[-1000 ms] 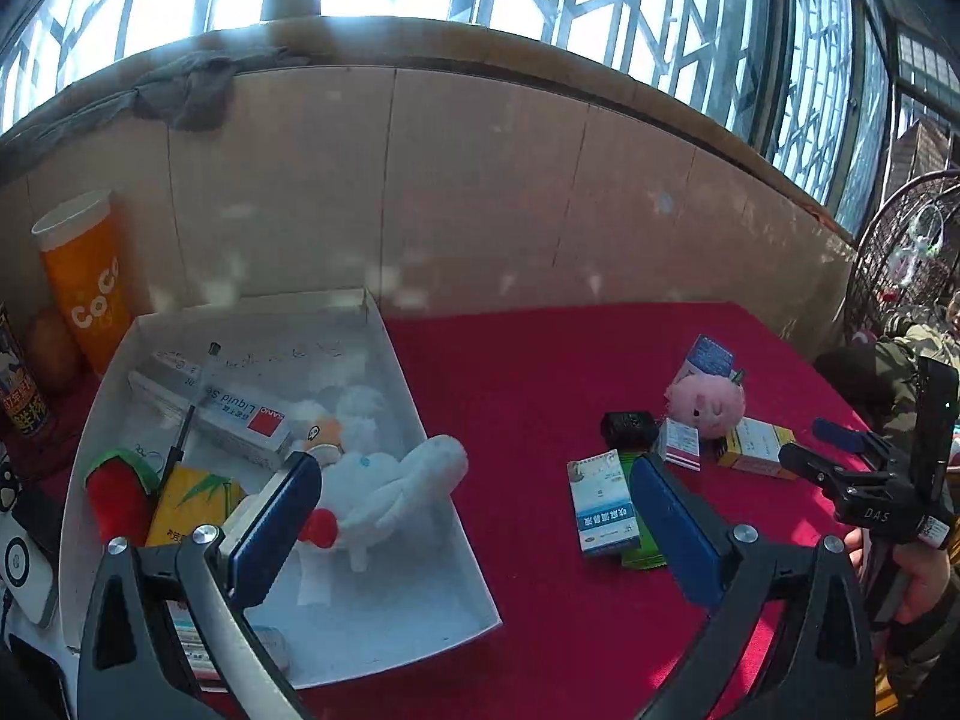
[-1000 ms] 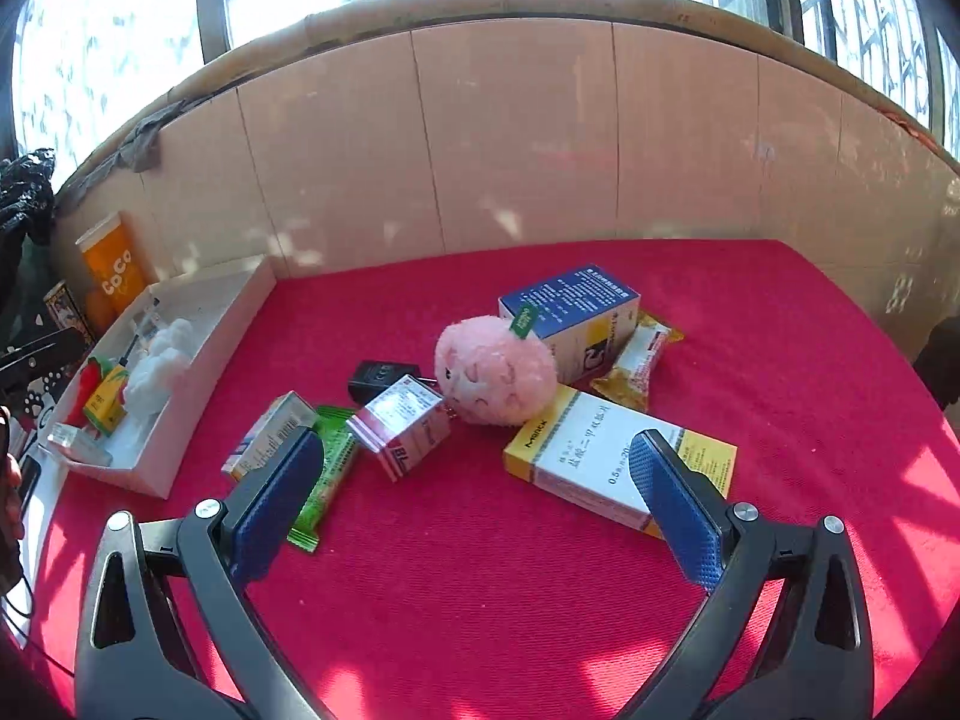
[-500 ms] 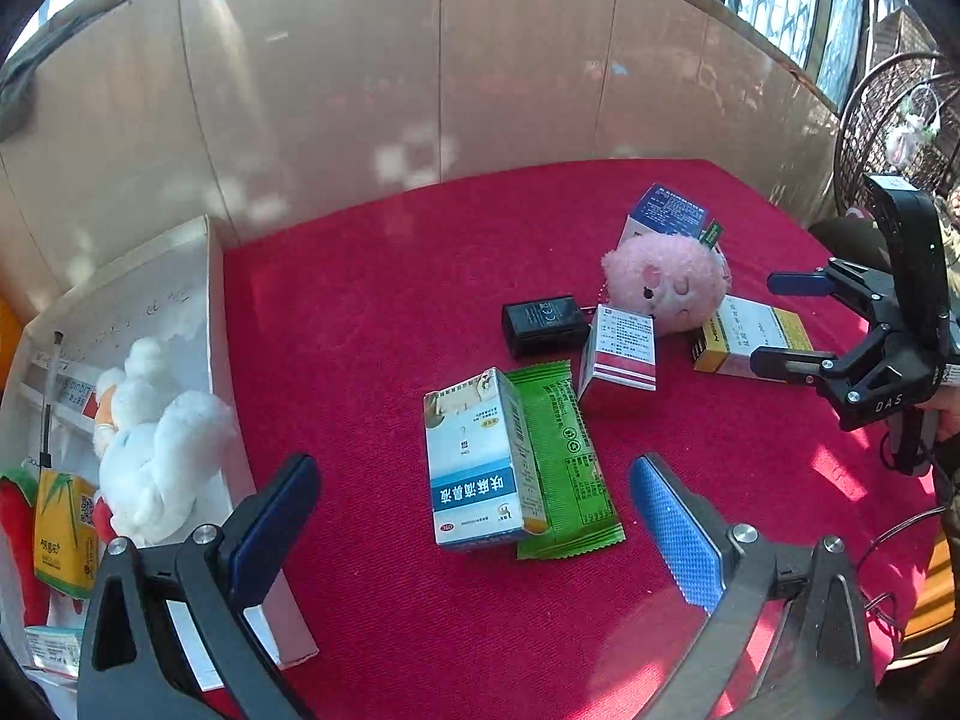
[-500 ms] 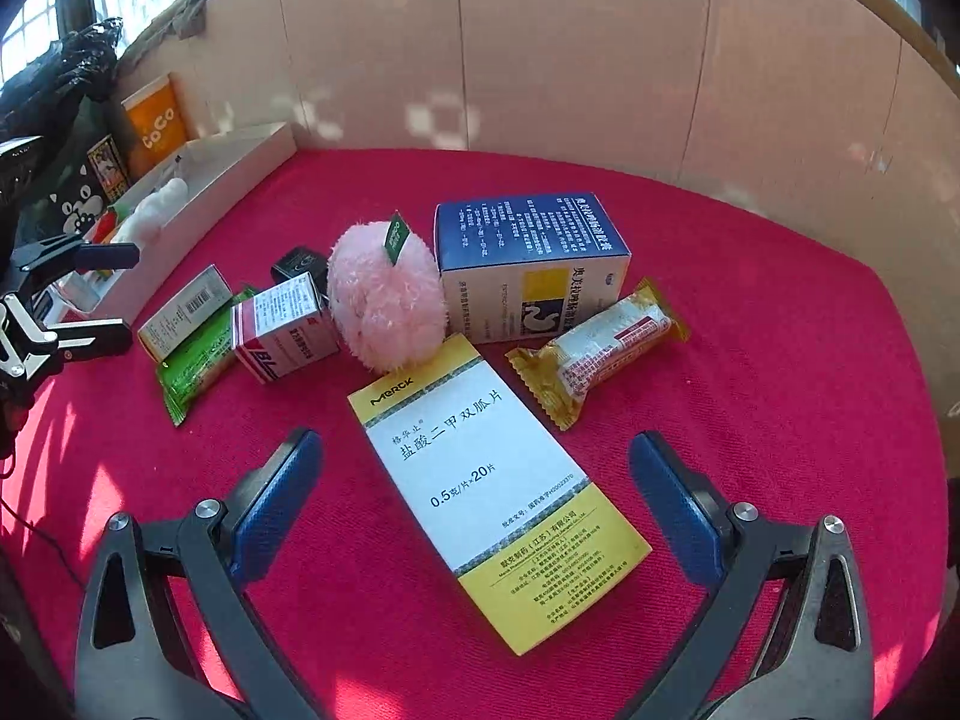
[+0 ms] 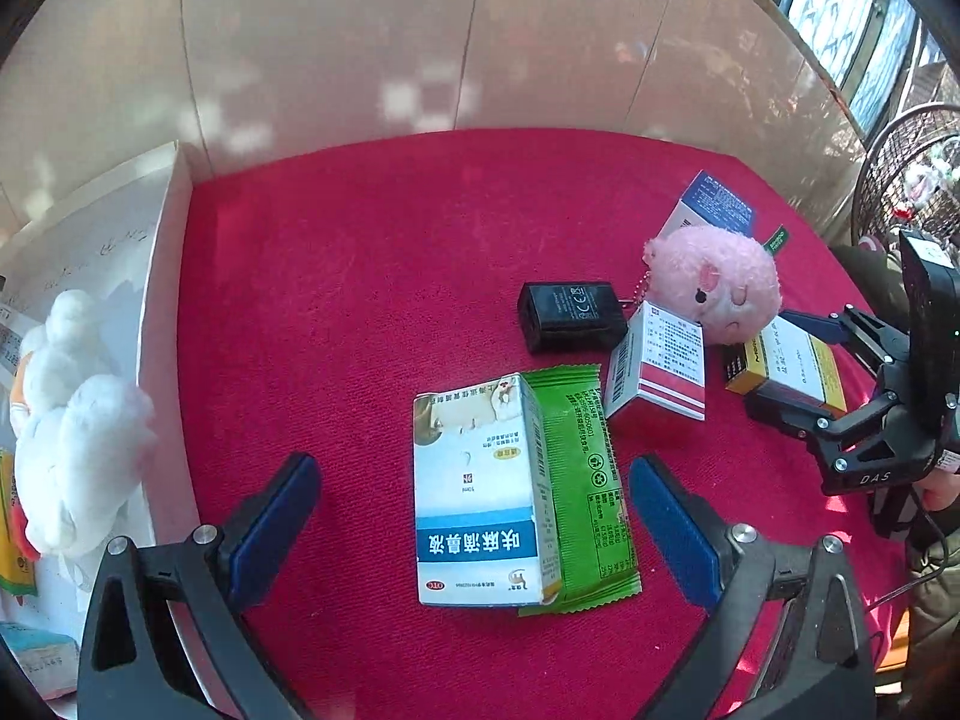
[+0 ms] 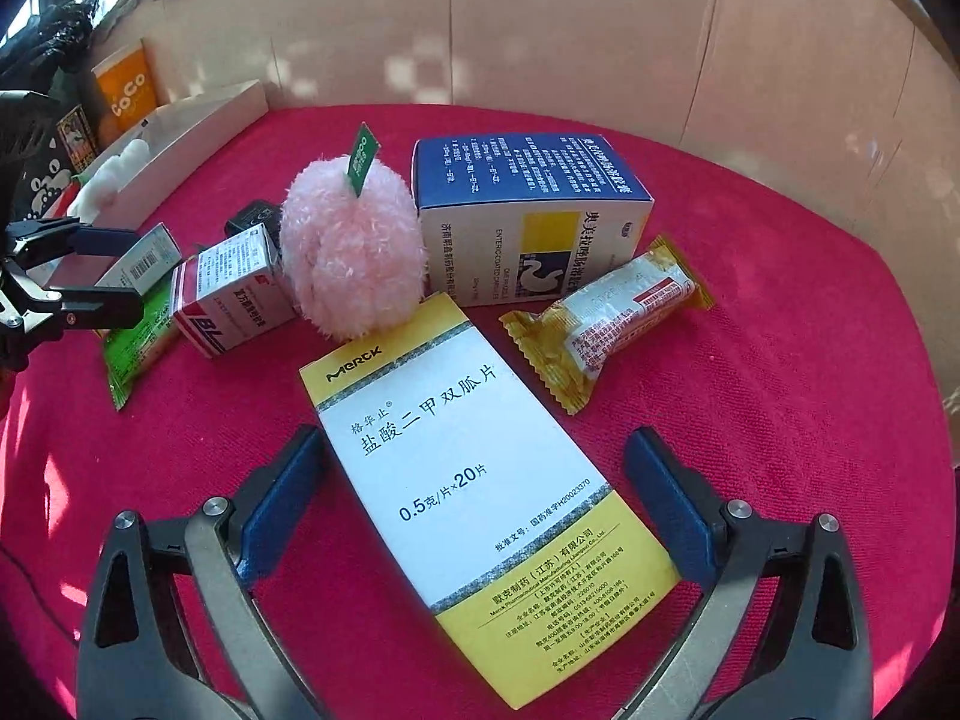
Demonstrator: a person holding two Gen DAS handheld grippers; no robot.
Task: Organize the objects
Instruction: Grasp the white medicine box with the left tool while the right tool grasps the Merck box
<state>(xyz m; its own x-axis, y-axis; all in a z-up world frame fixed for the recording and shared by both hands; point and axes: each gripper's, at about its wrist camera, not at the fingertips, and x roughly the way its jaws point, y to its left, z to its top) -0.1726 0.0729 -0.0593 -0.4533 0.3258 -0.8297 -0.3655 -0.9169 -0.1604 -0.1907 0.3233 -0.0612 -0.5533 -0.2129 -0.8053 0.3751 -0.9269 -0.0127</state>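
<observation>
A: How does the right claw (image 6: 474, 501) stand?
B: Wide but closing, astride the yellow box (image 6: 480, 492) lying flat on the red worktop (image 6: 780, 390); its pads are not touching the box.
A: And the left claw (image 5: 471, 519)?
B: Spread wide around the blue-white box (image 5: 474, 492), gripping nothing. That box lies on a green packet (image 5: 591, 480).
A: Anything nearby?
B: A pink plush (image 6: 351, 255) touches the yellow box's far end. A white tray (image 5: 159, 312) sits at the left.
</observation>
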